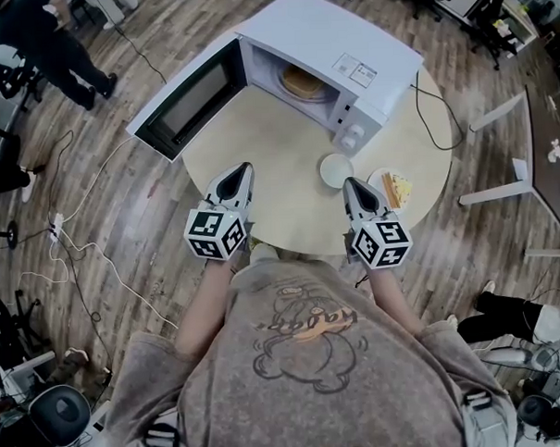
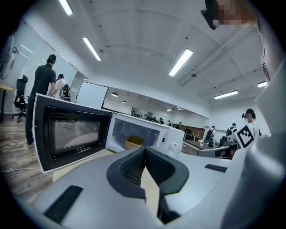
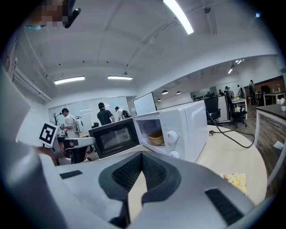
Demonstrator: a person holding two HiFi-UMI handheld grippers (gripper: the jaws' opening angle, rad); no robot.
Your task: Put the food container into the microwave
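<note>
Left hand-held gripper (image 2: pixel 144 150) closed, empty, right hand-held gripper (image 3: pixel 142 154) apparently closed too

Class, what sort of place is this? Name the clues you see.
Probably an open-plan office or lab: long strip lights overhead, office chairs, cables across the wood floor, and a microwave on a round table.

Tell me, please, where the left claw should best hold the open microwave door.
Probably the free edge of the door, farthest from its hinge, coming from the side of the left claw. The door stands wide open, swung out left of the microwave, so that edge is exposed.
</note>
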